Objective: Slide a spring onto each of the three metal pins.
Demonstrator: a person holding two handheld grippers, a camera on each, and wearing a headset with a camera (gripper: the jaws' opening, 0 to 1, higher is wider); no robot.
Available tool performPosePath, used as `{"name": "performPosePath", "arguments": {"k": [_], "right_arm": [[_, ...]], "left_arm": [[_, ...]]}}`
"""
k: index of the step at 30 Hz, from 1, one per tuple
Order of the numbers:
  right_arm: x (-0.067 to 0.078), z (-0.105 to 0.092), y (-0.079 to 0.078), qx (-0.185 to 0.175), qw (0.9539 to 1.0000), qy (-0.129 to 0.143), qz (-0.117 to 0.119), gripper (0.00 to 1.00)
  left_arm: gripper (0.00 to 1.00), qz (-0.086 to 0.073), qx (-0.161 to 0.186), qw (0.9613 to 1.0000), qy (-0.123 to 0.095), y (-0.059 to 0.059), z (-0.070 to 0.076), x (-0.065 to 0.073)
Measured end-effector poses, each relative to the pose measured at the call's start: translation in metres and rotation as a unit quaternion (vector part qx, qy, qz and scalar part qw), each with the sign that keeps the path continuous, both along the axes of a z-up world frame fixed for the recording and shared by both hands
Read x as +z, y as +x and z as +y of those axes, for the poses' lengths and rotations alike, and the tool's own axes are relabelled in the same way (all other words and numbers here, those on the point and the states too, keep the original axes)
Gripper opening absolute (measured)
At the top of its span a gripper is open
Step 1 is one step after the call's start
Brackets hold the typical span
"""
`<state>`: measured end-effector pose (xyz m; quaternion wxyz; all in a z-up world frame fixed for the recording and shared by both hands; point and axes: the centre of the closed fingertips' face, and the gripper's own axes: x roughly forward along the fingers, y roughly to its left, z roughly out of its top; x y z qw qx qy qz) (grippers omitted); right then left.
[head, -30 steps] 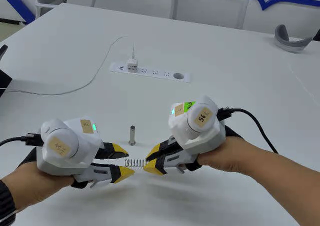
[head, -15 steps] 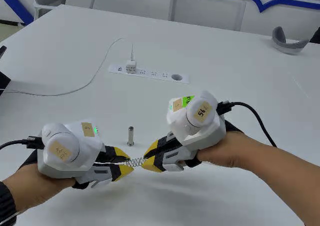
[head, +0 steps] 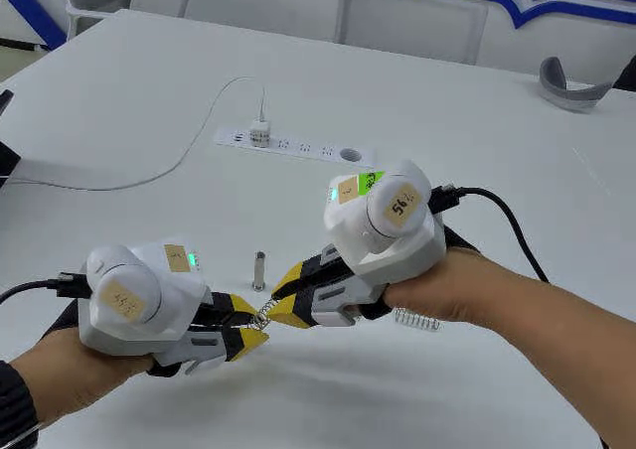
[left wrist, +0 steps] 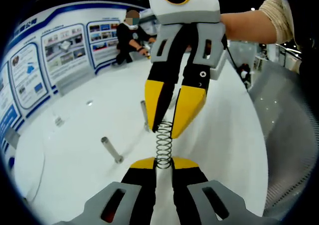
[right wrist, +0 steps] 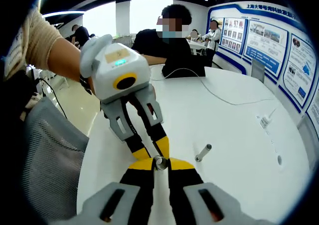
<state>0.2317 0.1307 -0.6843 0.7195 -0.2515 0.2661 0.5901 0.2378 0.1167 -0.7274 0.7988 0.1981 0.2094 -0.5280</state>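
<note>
A small coil spring (head: pixel 263 315) hangs between both grippers just above the white table (head: pixel 139 91). My left gripper (head: pixel 256 322) is shut on its near end; in the left gripper view the spring (left wrist: pixel 163 143) rises from my jaws. My right gripper (head: pixel 278 305) is shut on the other end, and in its own view the spring (right wrist: pixel 160 162) shows as a ring between the tips. One metal pin (head: pixel 259 270) stands upright just behind the spring. In the left gripper view two pins (left wrist: pixel 112 150) (left wrist: pixel 143 114) show. A second spring (head: pixel 415 320) lies by the right hand.
A white power strip (head: pixel 293 144) with a plugged charger and its cable (head: pixel 189 141) lies mid-table. At the far right corner rests a grey curved object (head: pixel 571 81). Chairs stand beyond the far edge. People sit at another table in the right gripper view.
My right gripper has moved left and slightly up, so the spring now sits shorter and tilted between the two grippers. The second spring has come into sight beside the right hand.
</note>
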Motion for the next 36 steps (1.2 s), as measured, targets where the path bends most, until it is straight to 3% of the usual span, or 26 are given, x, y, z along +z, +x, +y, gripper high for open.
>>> {"name": "performPosePath", "arguments": {"k": [17,36], "right_arm": [[0.002,0.006,0.001,0.004,1.0,0.001,-0.004,0.11],[0.008,0.005,0.009,-0.001,1.0,-0.001,-0.01,0.11]], "left_arm": [[0.12,0.009,0.005,0.9998,-0.015,-0.001,-0.006,0.0],[0.32,0.035,0.053,0.9968,-0.048,0.002,0.01,0.001]]}}
